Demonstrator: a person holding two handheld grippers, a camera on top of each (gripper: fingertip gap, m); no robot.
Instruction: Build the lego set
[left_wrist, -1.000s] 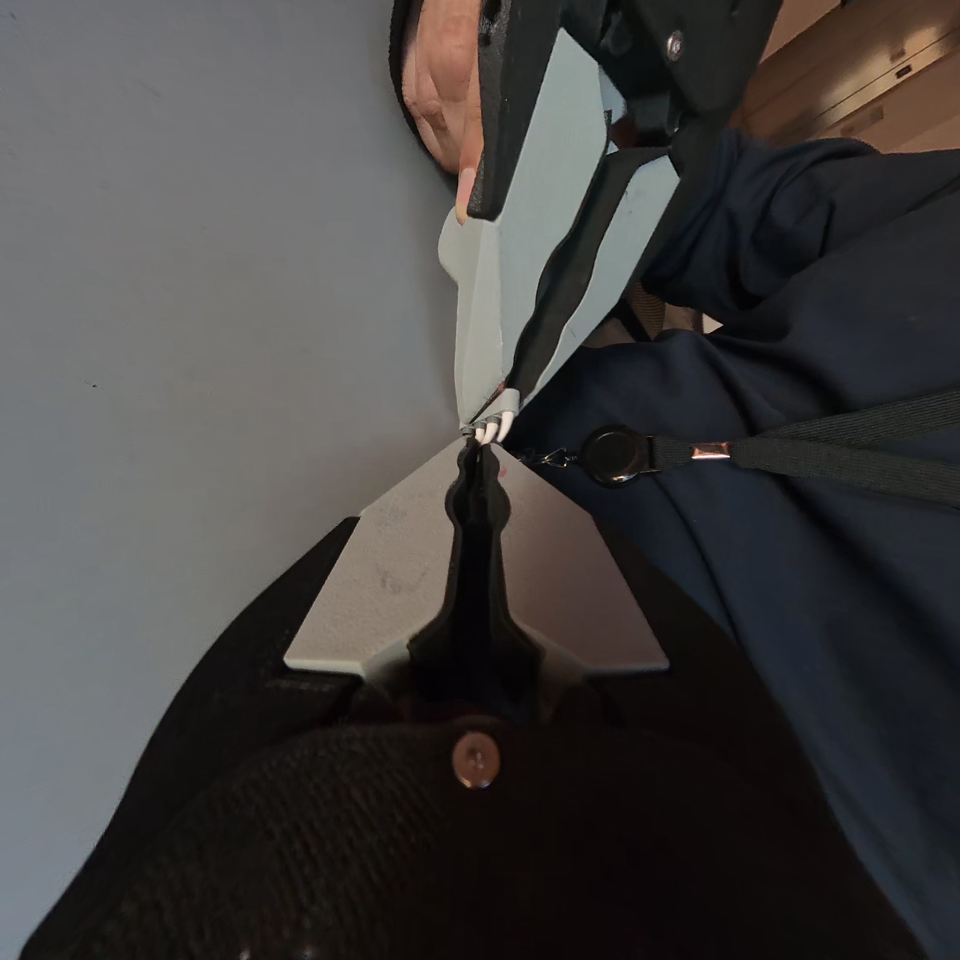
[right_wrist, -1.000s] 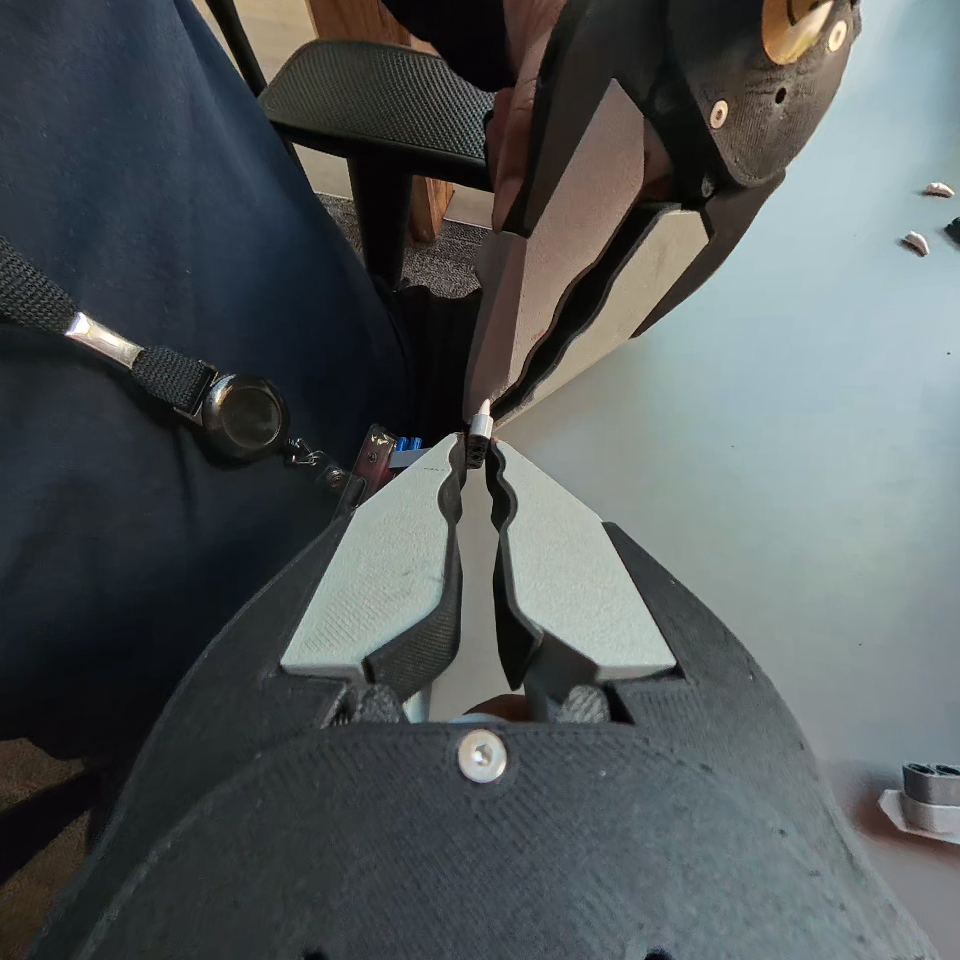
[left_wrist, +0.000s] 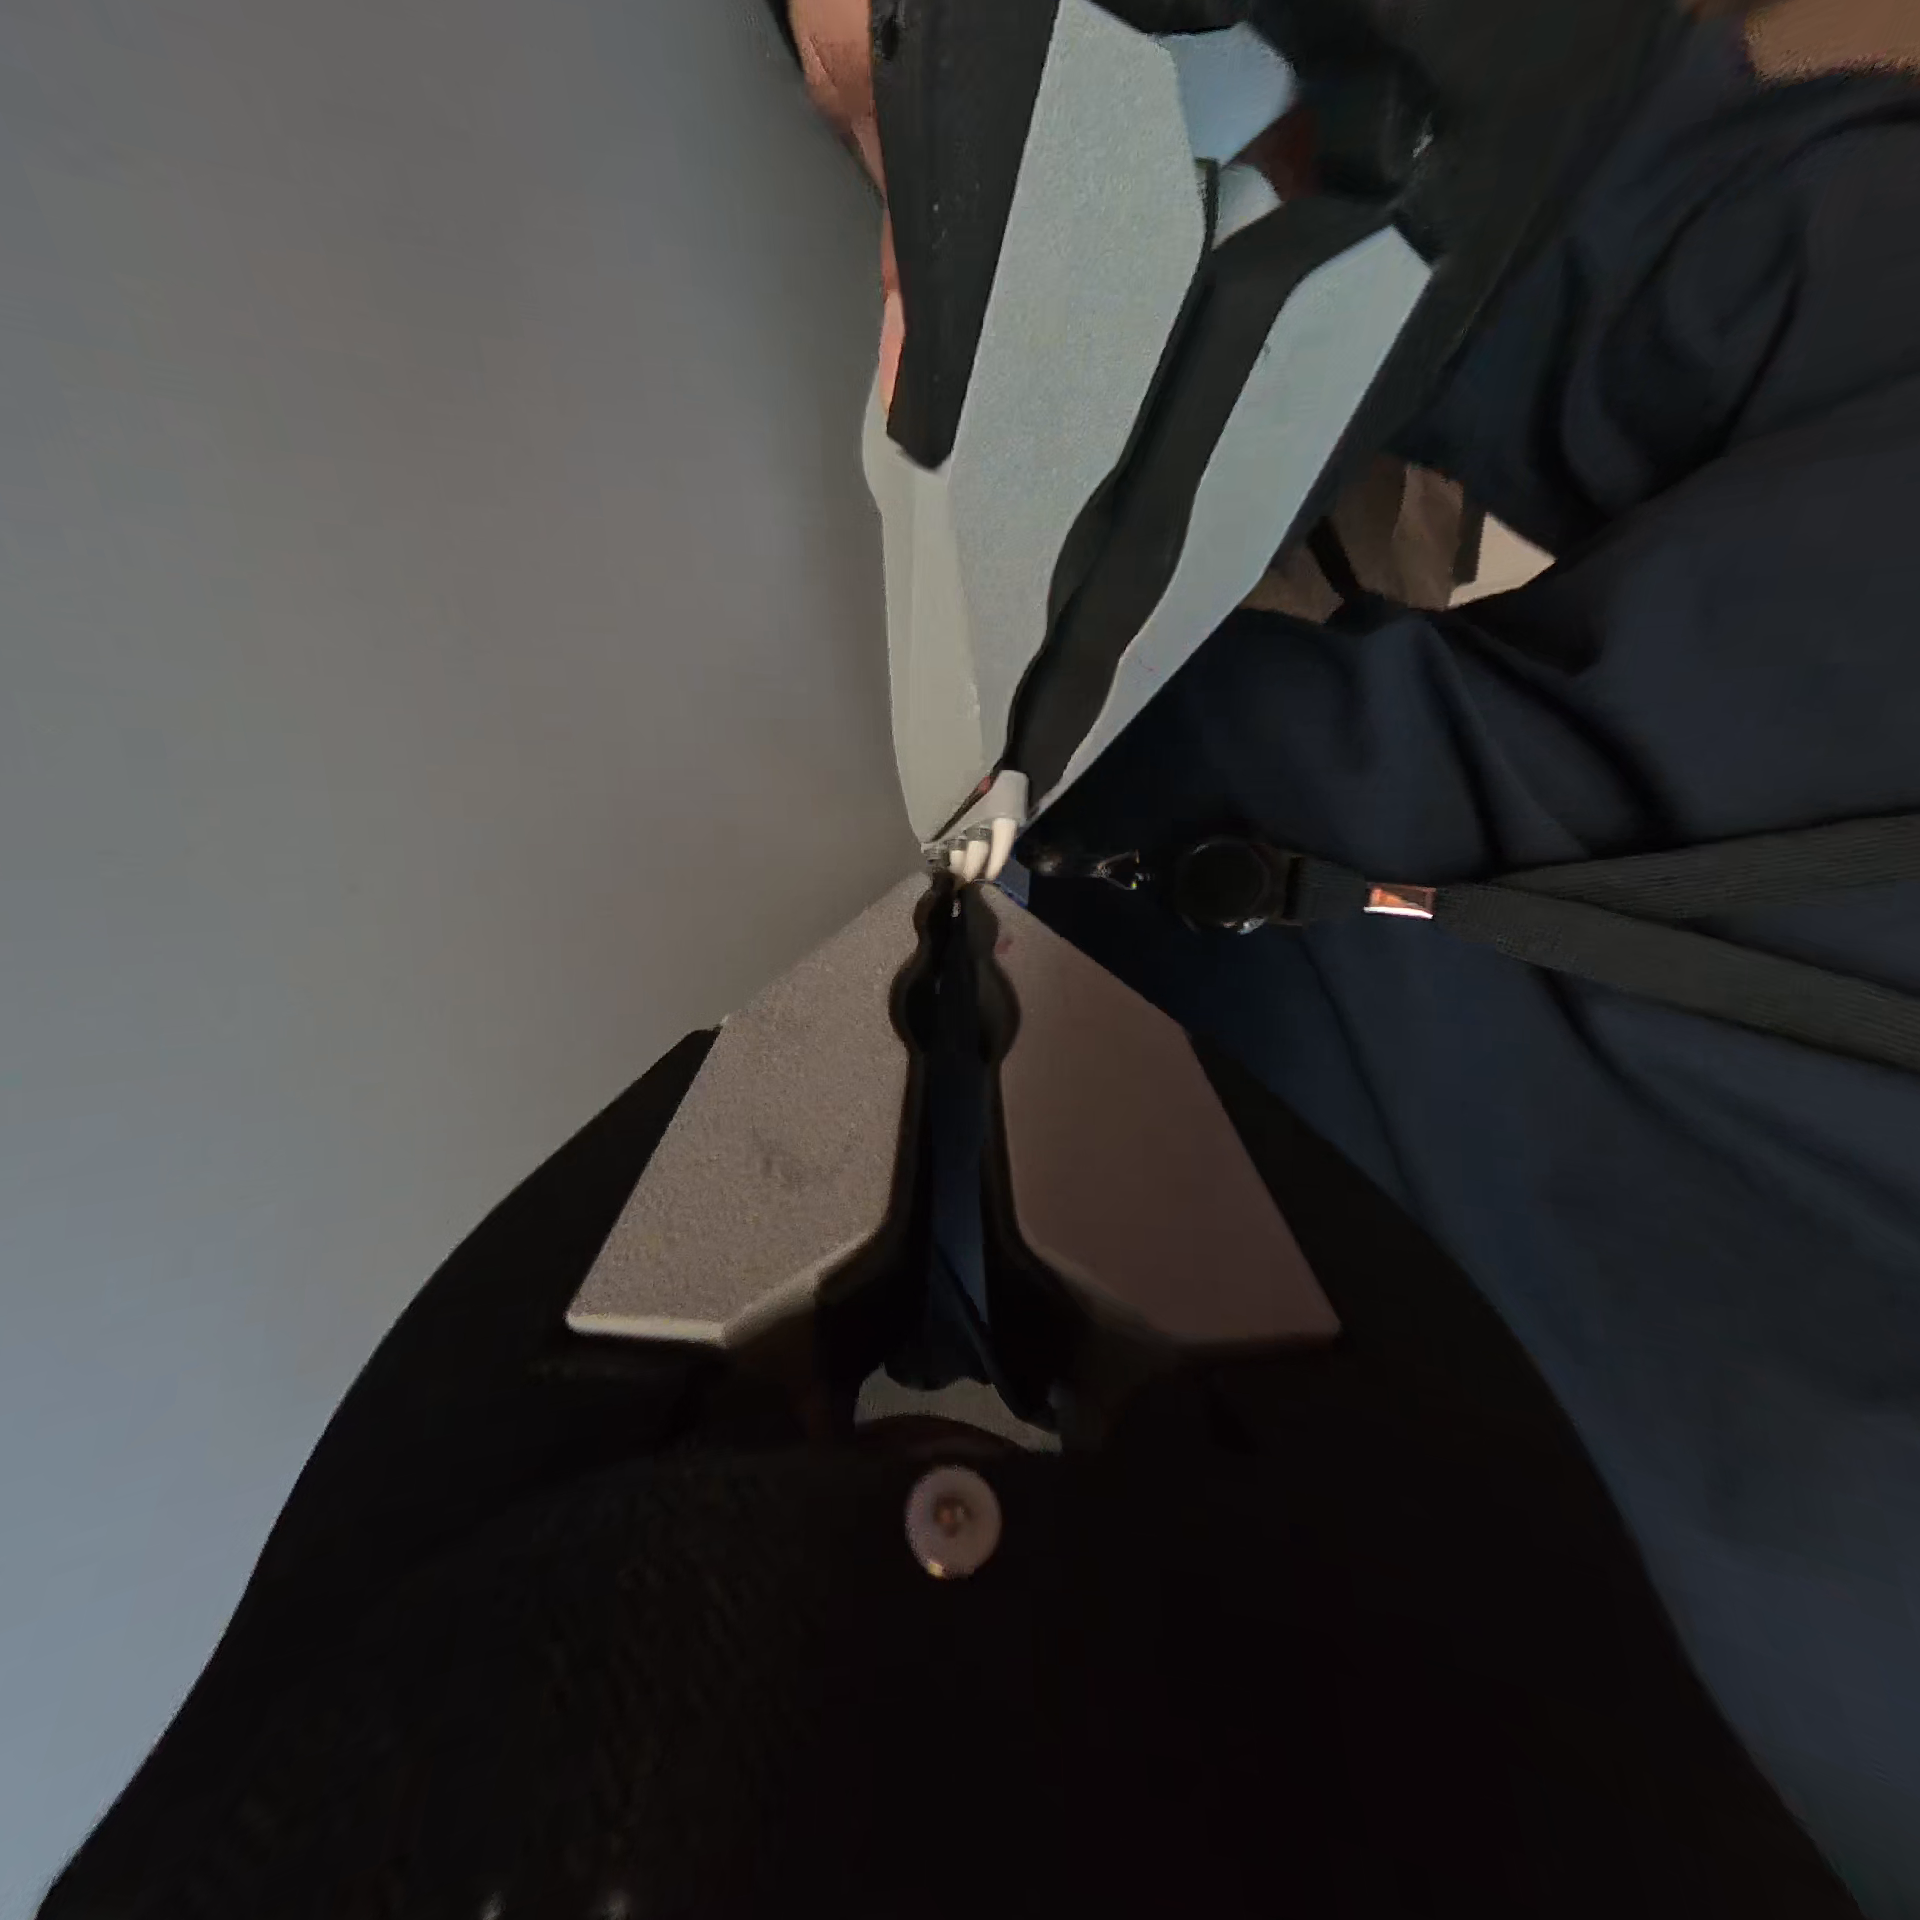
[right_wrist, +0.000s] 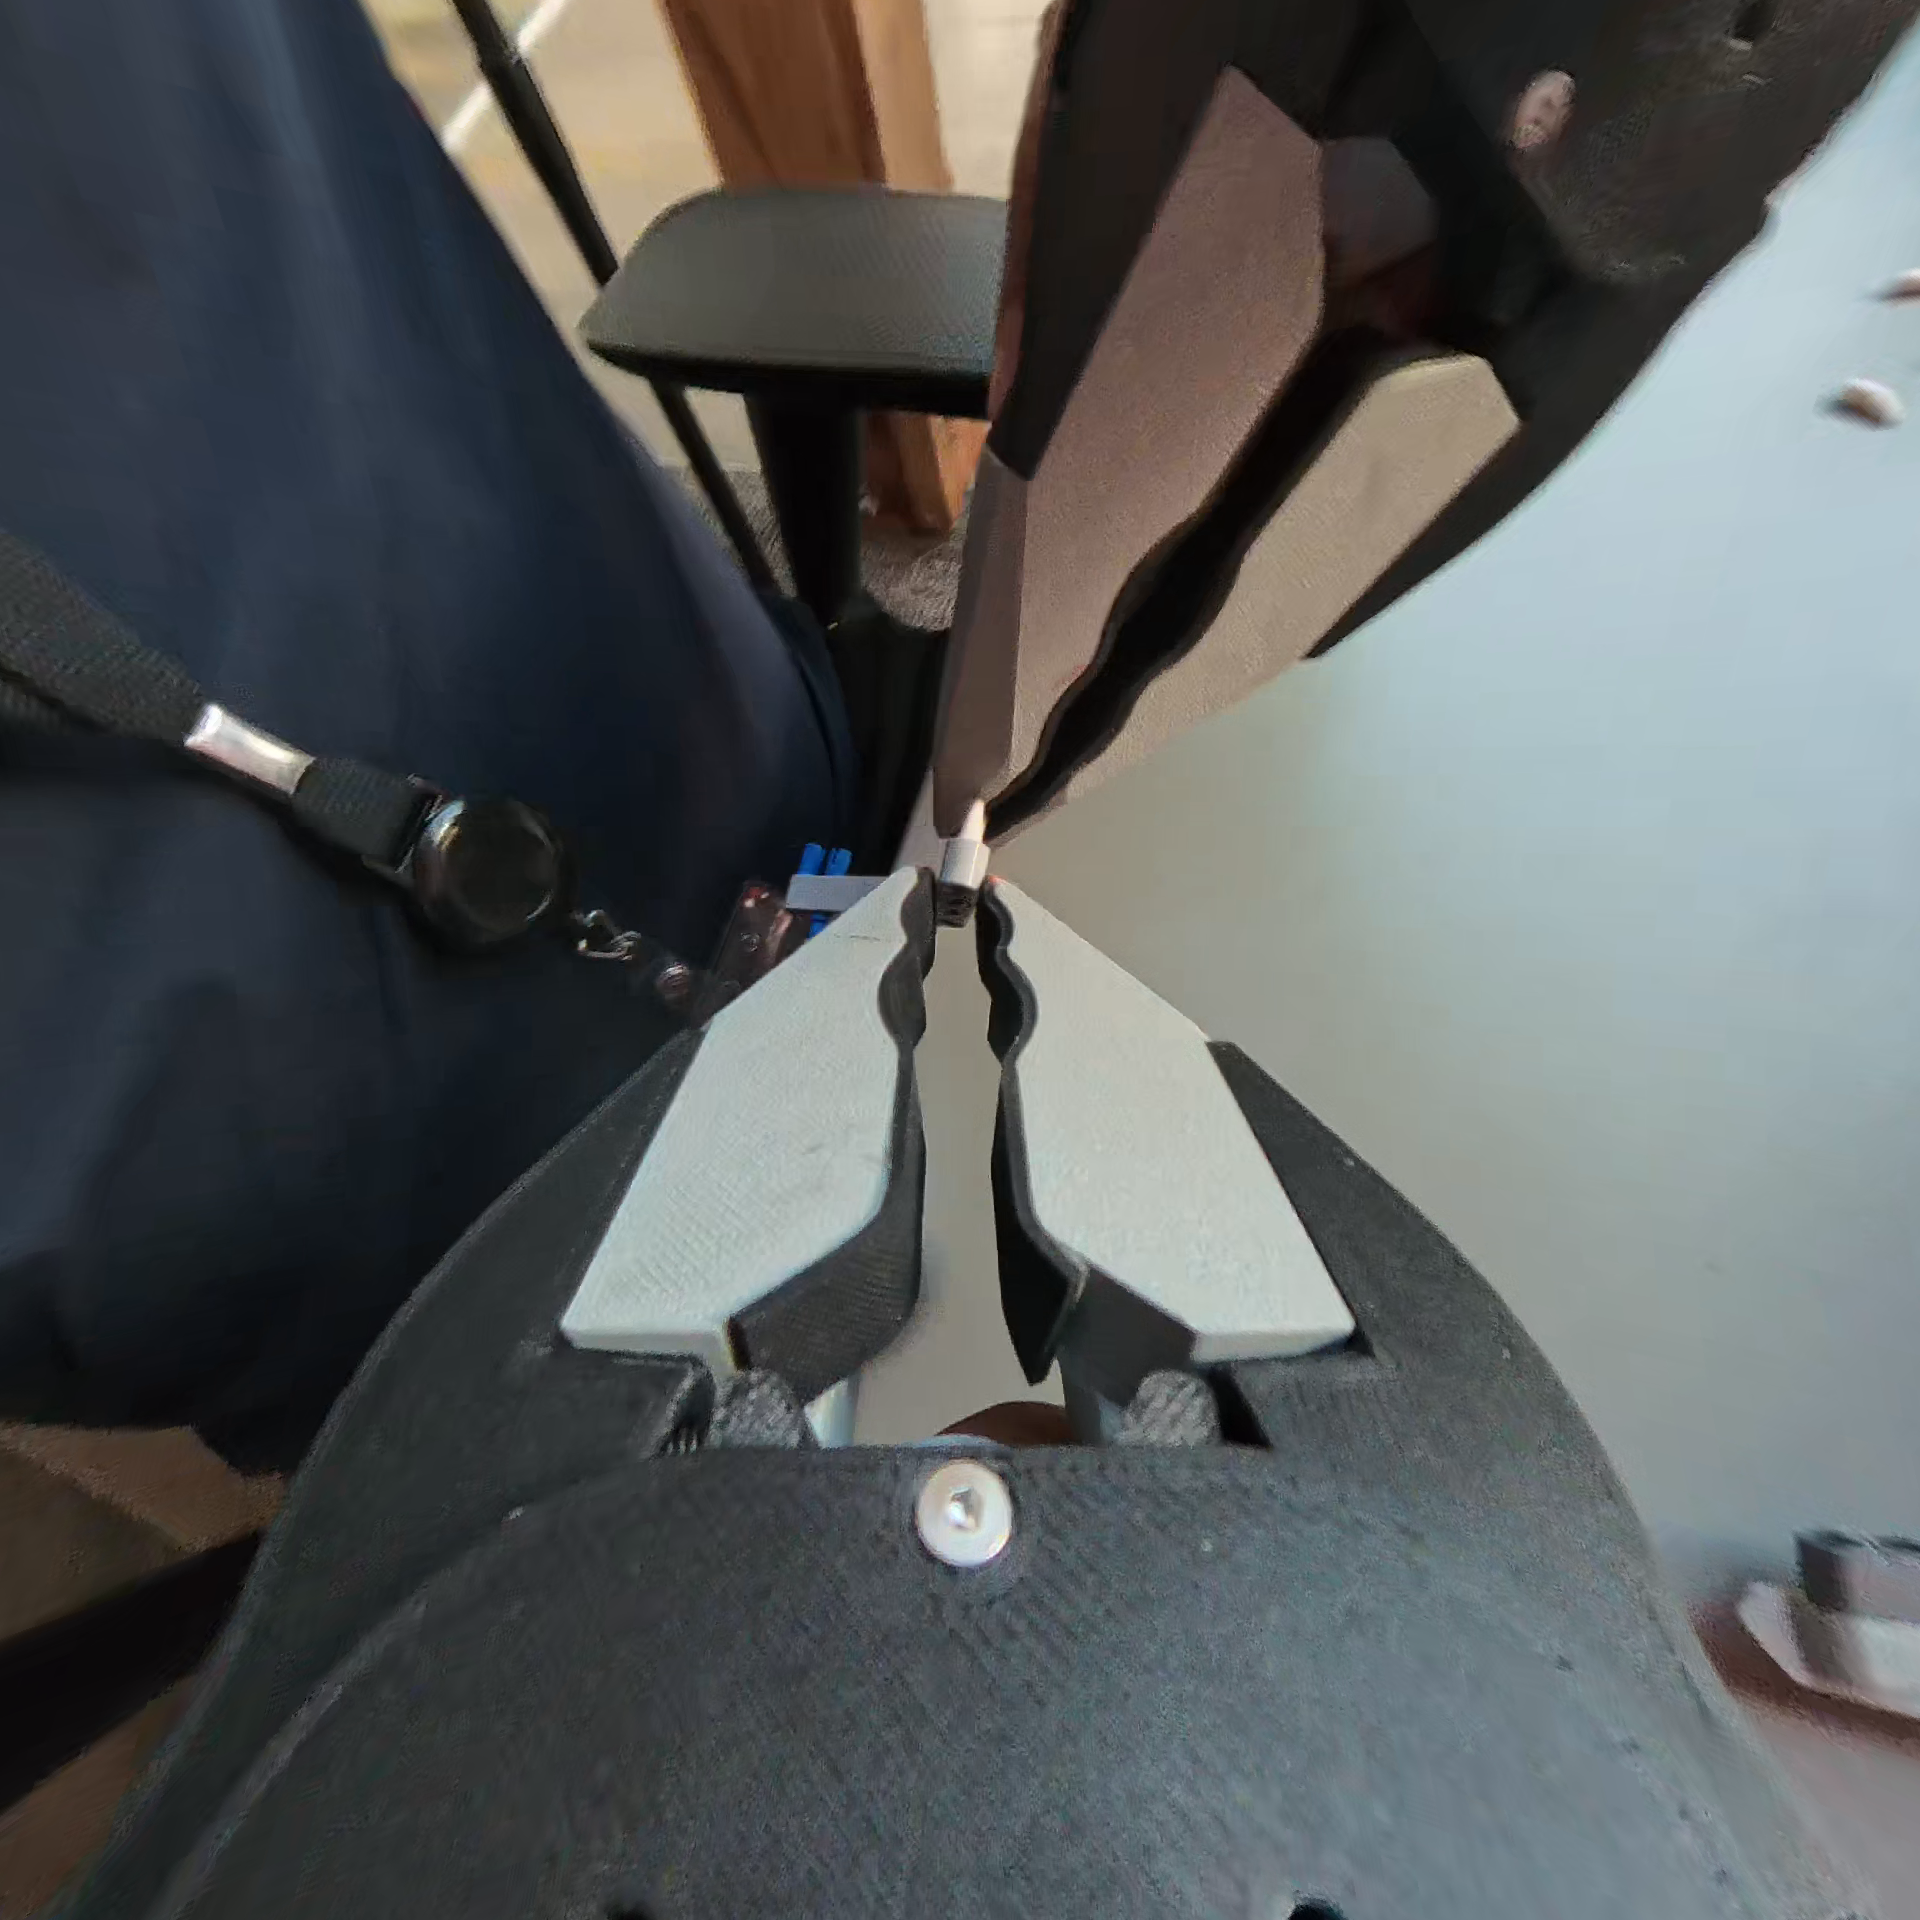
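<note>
Mid-build. Right gripper (right_wrist: 957, 902) clamps a grey piece (right_wrist: 962, 860); left gripper (left_wrist: 956, 896), jaws together, pinches a white tooth (right_wrist: 974, 818). Loose parts (right_wrist: 1865, 400) remain on table (right_wrist: 1455, 935).

Matt grey textured plastic fingers (right_wrist: 779, 1122) in a rough black printed gripper housing (right_wrist: 935, 1683); a glossy black plastic badge reel (right_wrist: 483, 873) on woven black cloth lanyard (right_wrist: 94, 665); smooth pale tabletop (right_wrist: 1507, 935).

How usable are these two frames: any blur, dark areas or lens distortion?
Left wrist view: dim, the left gripper body nearly black, fisheye bending at the edges. Right wrist view: brighter, the right gripper and the small grey piece sharp; the grey parts at lower right and the other gripper's top are smeared.
</note>
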